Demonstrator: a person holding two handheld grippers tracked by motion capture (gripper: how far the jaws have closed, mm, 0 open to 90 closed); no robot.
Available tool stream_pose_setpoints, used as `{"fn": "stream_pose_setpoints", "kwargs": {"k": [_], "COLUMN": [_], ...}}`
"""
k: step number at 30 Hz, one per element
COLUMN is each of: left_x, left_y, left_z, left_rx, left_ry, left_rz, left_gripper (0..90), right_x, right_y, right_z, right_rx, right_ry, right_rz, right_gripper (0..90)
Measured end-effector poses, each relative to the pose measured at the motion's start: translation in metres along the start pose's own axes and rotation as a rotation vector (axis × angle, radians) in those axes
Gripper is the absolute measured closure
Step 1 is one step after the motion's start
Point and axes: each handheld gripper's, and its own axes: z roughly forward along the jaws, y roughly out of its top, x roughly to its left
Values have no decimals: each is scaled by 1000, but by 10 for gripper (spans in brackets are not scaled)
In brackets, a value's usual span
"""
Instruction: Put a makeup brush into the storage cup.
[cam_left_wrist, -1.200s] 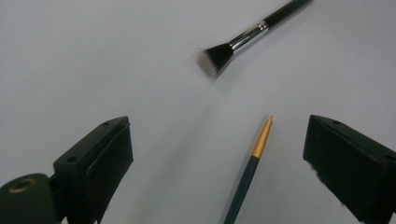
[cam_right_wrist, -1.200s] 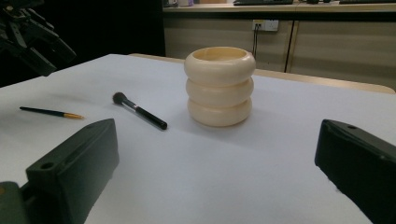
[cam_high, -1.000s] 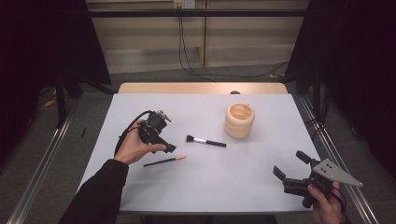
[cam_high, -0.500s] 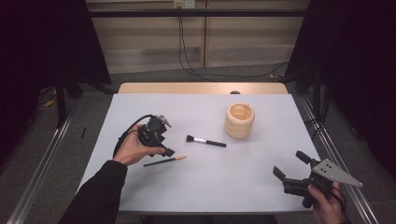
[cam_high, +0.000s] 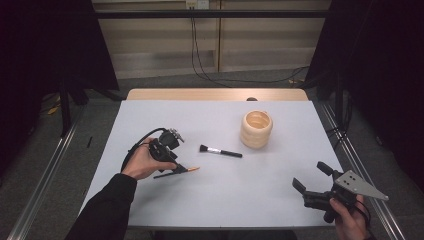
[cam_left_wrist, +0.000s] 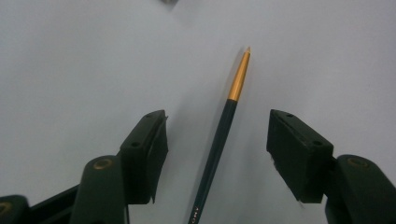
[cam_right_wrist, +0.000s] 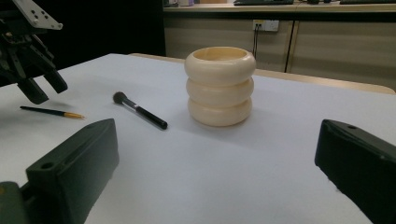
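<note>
Two jaws of left gripper (cam_left_wrist: 217, 144) closing w/ thin pencil (cam_left_wrist: 224, 121) between, not pinched yet. Right gripper (cam_high: 314, 176) wide, holding nothing.

makeup brush (cam_high: 220, 151) beside ribbed cream pot (cam_high: 256, 129)

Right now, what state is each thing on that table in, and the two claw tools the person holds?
Thin brush: lying flat on the table, between the left jaws, not yet pinched.
Makeup brush: lying flat, untouched.
Cream holder: upright, its mouth open upward; nothing seen inside.
Left gripper: jaws have just been closing around the thin brush, gaps remain on both sides.
Right gripper: open, holding nothing.
</note>
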Motion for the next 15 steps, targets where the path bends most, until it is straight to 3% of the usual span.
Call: {"fn": "stream_pose_setpoints", "kwargs": {"k": [2, 8, 11, 15], "left_x": [-1, -2, 1, 2], "left_y": [-1, -2, -2, -2], "left_z": [2, 5, 8, 13], "left_rx": [-15, 7, 36, 64], "left_ry": [0, -20, -47, -45], "left_rz": [-1, 16, 22, 36], "left_gripper": [435, 525, 549, 576], "right_x": [0, 0, 0, 0], "right_y": [0, 0, 0, 0], "right_z": [0, 0, 0, 0], "right_rx": [0, 1, 1, 1], "right_ry": [0, 0, 0, 2], "right_rz": [0, -1, -1, -5], "right_gripper": [0, 0, 0, 0]}}
